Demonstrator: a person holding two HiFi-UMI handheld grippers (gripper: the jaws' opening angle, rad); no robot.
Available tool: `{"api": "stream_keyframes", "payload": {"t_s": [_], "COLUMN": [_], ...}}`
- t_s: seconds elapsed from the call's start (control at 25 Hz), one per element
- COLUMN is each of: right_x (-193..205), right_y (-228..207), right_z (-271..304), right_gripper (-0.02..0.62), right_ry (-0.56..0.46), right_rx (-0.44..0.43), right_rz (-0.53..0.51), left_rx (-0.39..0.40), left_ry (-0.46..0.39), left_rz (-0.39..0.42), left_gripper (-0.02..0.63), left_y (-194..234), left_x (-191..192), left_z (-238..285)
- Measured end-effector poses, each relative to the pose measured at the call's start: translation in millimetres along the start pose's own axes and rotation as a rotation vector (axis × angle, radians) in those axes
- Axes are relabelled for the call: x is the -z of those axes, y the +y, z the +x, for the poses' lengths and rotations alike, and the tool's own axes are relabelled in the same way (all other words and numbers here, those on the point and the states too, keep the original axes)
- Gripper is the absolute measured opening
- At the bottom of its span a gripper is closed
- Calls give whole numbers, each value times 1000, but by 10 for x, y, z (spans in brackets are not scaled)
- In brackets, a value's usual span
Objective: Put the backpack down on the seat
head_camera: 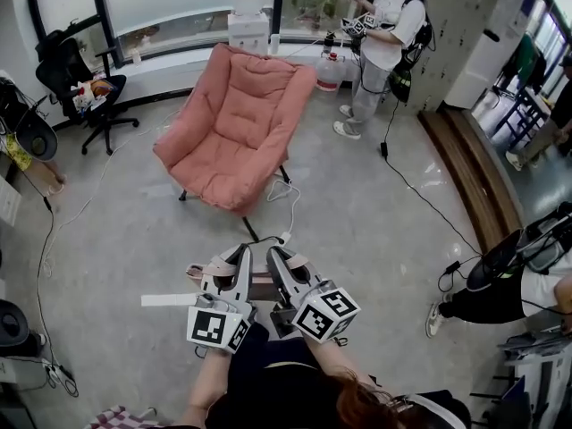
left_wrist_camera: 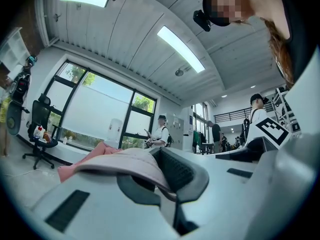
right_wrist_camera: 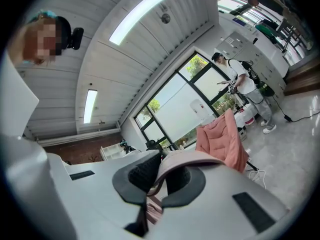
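Left gripper (head_camera: pixel 239 264), right gripper (head_camera: pixel 283 268) each clamped on pink backpack strap (left_wrist_camera: pixel 122 163); open floor (head_camera: pixel 366 222) ahead to pink chair (head_camera: pixel 237 123) front edge, white cable (head_camera: pixel 291 206) beside

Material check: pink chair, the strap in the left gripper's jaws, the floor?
Pink chair: soft padded fabric, matte; puffy stitched panels.
Backpack strap: pale pink cloth or webbing, matte; it bends in a smooth curve.
Floor: hard, grey, looks like polished stone or concrete; faint sheen.

seat (head_camera: pixel 234 132) mid-floor | office chair (head_camera: pixel 59 64) left of it | person (head_camera: pixel 386 36) behind right
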State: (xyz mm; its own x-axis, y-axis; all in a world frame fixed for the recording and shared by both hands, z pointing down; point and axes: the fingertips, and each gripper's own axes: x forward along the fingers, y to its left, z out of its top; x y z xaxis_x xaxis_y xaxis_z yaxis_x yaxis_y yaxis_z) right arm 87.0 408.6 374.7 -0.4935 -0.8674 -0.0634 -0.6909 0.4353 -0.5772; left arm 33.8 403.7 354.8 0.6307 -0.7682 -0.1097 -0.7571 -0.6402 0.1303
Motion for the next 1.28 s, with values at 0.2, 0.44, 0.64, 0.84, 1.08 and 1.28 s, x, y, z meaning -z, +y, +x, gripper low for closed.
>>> {"api": "stream_keyframes", "payload": {"t_s": [0.2, 0.44, 0.64, 0.84, 1.08, 1.28], "right_x": [-52, -76, -102, -80, 11, 21], "right_y": [-80, -72, -85, -137, -184, -144], "right_z": [452, 953, 1342, 1685, 1955, 2099], "right_gripper": [37, 37, 37, 37, 37, 37], "right_ry": [-2, -7, -21, -33, -13, -1], "right_rx": [5, 8, 18, 35, 35, 7], "right_rz": [3, -8, -10, -11, -2, -26], "left_rx": [8, 16, 23, 37, 30, 11], "left_ry": [-6, -16, -9, 6, 8, -2], "left_rz": [-10, -3, 16, 37, 13, 6], "left_gripper": [18, 18, 18, 18, 18, 18], "left_y": [388, 836, 1182, 1488, 1749, 1887], "left_x": [-49, -153, -214, -206, -152, -173], "left_z": [252, 444, 616, 762, 816, 820]}}
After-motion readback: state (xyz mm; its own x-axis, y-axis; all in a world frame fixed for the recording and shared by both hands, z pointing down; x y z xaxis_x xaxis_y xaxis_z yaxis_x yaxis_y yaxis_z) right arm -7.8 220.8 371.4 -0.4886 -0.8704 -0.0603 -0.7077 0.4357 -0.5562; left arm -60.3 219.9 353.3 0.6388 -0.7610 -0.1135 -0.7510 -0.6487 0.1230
